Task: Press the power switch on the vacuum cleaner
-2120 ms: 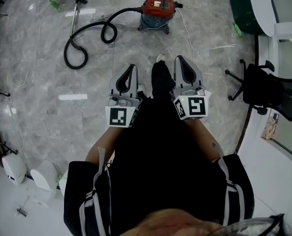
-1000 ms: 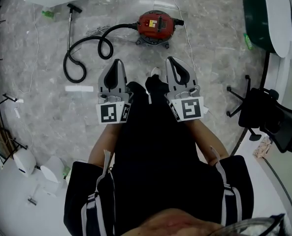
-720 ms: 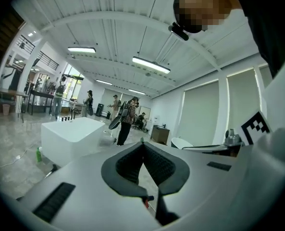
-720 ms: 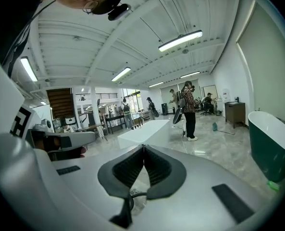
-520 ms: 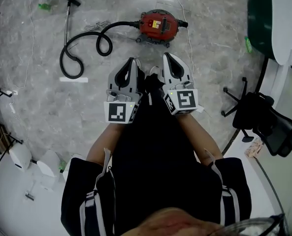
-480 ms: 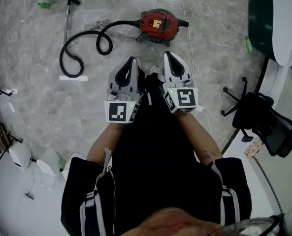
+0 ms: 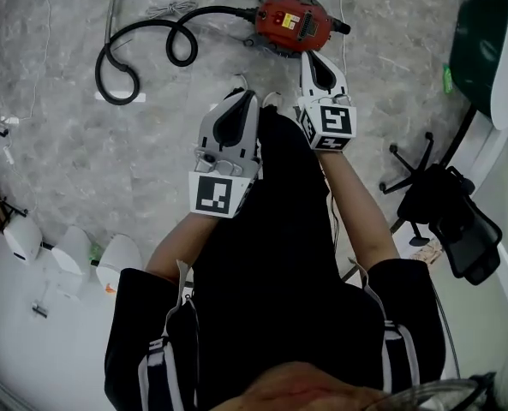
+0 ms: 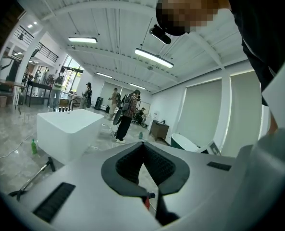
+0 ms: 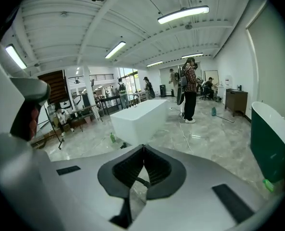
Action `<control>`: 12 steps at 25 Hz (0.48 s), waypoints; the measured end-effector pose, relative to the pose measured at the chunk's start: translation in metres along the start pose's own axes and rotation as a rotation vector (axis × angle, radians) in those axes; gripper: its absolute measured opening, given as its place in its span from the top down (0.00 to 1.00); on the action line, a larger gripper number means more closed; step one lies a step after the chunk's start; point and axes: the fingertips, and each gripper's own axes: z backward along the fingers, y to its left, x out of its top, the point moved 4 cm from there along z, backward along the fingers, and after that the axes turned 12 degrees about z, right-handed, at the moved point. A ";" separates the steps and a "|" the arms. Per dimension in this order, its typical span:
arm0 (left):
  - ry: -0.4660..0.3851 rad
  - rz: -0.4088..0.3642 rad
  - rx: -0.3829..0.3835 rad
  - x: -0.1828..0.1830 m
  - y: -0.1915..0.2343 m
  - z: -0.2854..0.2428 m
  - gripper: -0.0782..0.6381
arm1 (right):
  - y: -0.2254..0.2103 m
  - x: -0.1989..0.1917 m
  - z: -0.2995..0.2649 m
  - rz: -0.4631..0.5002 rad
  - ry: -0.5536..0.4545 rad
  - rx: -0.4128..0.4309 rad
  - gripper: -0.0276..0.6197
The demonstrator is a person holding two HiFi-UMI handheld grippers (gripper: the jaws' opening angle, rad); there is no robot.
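The red vacuum cleaner (image 7: 292,22) stands on the marble floor at the top of the head view, its black hose (image 7: 142,45) coiling off to the left. My right gripper (image 7: 311,56) is held out with its shut tips just short of the vacuum's near right edge. Further back and to the left, my left gripper (image 7: 247,96) is also shut, over the person's shoes. In the right gripper view the jaws (image 9: 143,147) meet with nothing between them; the left gripper (image 8: 143,143) shows the same. The switch itself is too small to make out.
A black office chair (image 7: 455,221) stands at the right, a green-and-white tub (image 7: 493,50) beyond it. Small white objects (image 7: 74,255) sit on the floor at the left. A white bathtub block (image 9: 140,117) and standing people (image 9: 189,90) are further off.
The view has closed in on the vacuum. My right gripper has reached forward to the vacuum's near edge; the left gripper stays back. Both remain shut.
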 end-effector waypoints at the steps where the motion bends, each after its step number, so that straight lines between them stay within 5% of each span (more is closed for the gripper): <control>1: -0.005 -0.004 -0.004 -0.003 0.004 -0.005 0.87 | -0.003 -0.005 -0.012 0.003 -0.004 0.003 0.93; 12: -0.039 -0.014 -0.028 -0.075 0.052 -0.040 0.87 | -0.041 -0.130 -0.142 -0.020 0.083 -0.070 0.93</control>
